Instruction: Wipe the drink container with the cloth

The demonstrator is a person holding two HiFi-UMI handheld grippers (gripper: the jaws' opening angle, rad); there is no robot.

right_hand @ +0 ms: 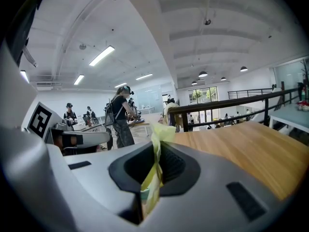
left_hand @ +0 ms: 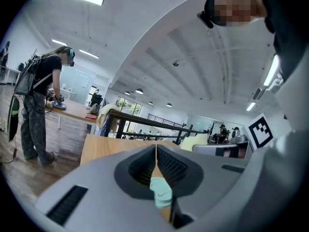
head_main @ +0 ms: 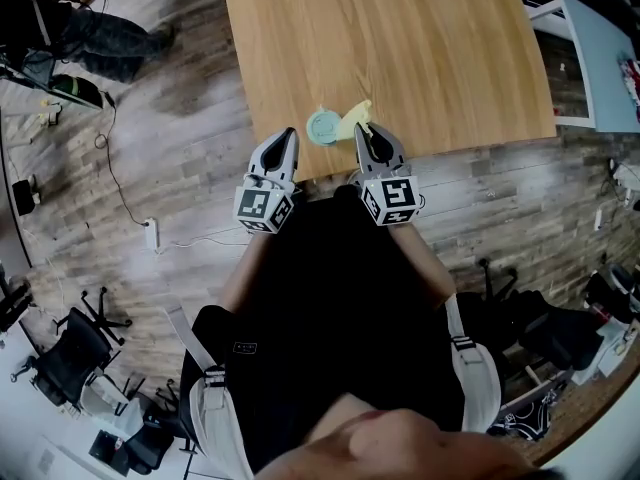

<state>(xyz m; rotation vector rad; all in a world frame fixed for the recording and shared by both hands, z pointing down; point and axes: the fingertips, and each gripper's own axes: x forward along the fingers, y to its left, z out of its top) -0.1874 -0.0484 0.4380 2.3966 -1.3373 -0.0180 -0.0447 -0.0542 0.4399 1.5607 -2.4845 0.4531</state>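
Note:
A mint-green drink container [head_main: 322, 126] stands near the front edge of the wooden table [head_main: 400, 48]. My right gripper [head_main: 362, 130] is just to its right, shut on a yellow cloth [head_main: 353, 117] that rests against the container. In the right gripper view the cloth [right_hand: 155, 166] is pinched between the jaws and sticks up past the tips. My left gripper [head_main: 290, 135] hovers at the table's front edge, just left of the container, jaws shut with nothing seen in them. In the left gripper view a sliver of the mint container [left_hand: 161, 193] shows through the gap under the closed tips.
The table ends right under both grippers, with wood-plank floor [head_main: 180, 158] to the left. A person [left_hand: 41, 105] stands at a bench far to the left. A black railing [right_hand: 231, 108] runs behind the table. Office chairs [head_main: 75, 353] stand on the floor behind me.

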